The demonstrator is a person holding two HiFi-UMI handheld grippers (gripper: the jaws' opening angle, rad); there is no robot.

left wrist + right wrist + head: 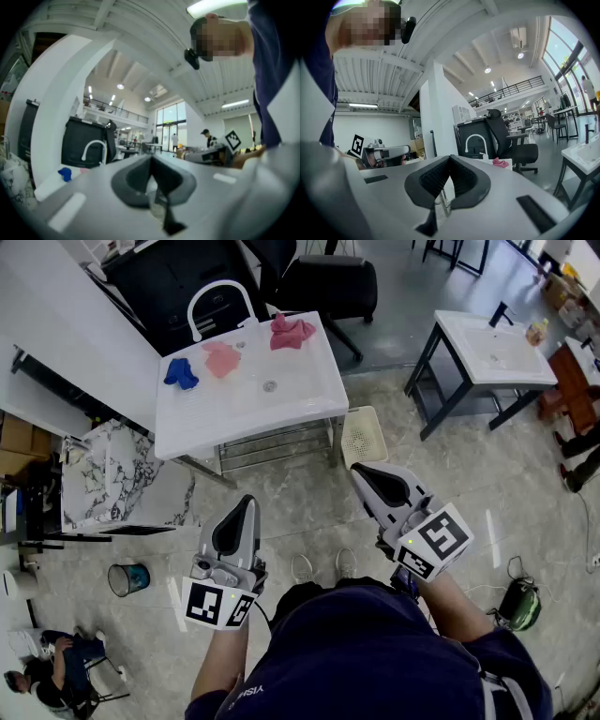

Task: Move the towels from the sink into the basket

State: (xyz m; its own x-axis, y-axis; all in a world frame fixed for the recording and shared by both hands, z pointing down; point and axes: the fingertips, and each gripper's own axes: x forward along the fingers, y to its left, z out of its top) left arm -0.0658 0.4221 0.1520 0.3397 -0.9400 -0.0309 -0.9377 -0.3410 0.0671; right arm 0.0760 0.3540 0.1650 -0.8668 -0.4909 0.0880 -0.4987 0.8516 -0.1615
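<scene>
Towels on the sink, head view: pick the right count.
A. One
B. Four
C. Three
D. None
C: a blue towel, a pink towel and a darker pink towel lie apart along the back of the sink.

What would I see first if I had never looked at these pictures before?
The blue towel, the pale pink towel and the deep pink towel lie crumpled on the white sink, far ahead. Closer, the grey left gripper and right gripper point toward it, both shut and empty, and a cream perforated basket stands on the floor by the sink's right side.
</scene>
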